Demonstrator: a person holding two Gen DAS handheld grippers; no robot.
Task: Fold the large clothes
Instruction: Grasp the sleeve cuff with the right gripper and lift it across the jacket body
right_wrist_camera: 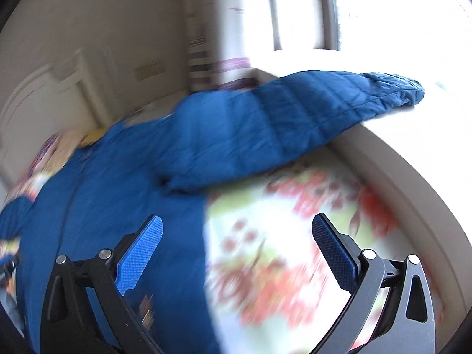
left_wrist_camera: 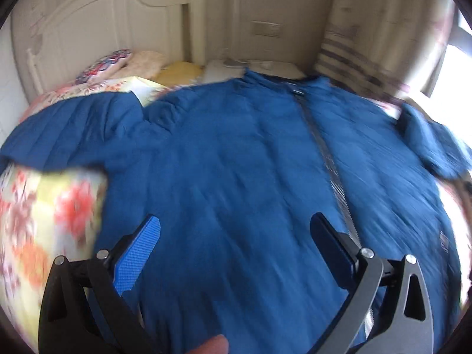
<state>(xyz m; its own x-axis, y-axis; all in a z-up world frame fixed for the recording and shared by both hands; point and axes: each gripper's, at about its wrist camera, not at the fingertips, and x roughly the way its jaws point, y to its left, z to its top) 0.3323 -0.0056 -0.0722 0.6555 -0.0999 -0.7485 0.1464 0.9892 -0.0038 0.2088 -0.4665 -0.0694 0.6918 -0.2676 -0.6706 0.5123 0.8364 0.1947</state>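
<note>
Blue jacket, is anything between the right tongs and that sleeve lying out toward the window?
Nothing visible. The open right tongs hover over the floral bedspread at the blue jacket edge; the sleeve lies uncovered ahead.

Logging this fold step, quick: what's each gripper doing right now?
Left gripper: open, holding nothing, above the blue jacket.
Right gripper: open, holding nothing, over the jacket's edge and the floral bedspread.
</note>
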